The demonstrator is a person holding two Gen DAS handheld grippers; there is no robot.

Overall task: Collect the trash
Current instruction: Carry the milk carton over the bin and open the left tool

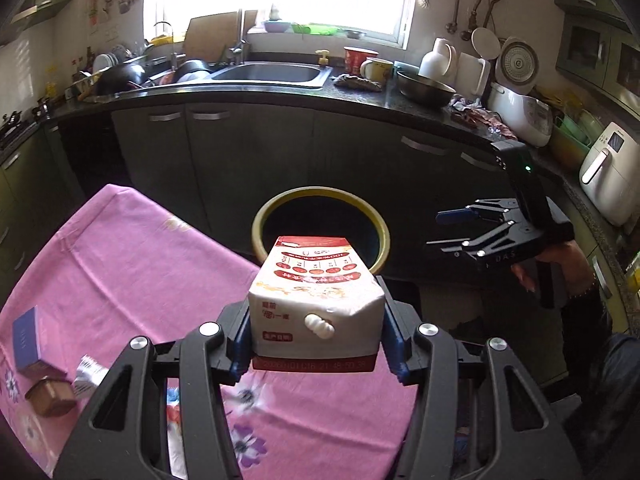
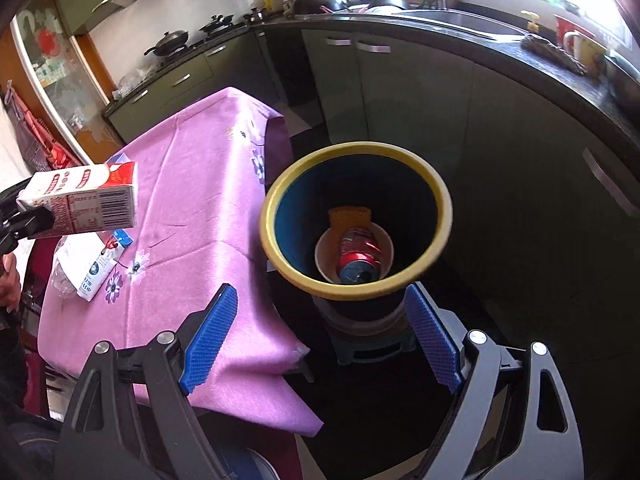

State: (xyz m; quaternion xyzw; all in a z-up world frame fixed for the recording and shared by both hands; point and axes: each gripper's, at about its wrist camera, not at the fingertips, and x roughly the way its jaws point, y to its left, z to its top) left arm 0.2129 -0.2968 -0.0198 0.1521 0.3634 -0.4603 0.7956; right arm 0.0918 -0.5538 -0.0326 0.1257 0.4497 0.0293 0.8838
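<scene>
Clamped between the blue pads of the left claw is a red-and-white drink carton, gripped by its sides near the capped end, its far end pointing at 12 o'clock toward the yellow-rimmed bin. In the right wrist view the same carton hangs above the pink-clothed surface at 9 o'clock, not yet over the bin.

Right claw stands wide with nothing between its pads, hovering near the bin mouth, which sits just off the edge of the surface.

Risks, as I judge them: the carton is long and held only at one end, so it could pivot or slip in the grip on the way across. Let go too soon, it would land on the cloth or the floor; let go askew, its far end could catch the yellow rim and bounce out. The two claws are also close around the bin and could knock each other.

Inside the bin: a white cup or bowl with a crushed red can in it, and a yellow wrapper behind, at 12 o'clock. Another small white-and-blue carton lies on the surface, along with small boxes seen at 8 o'clock in the left view
</scene>
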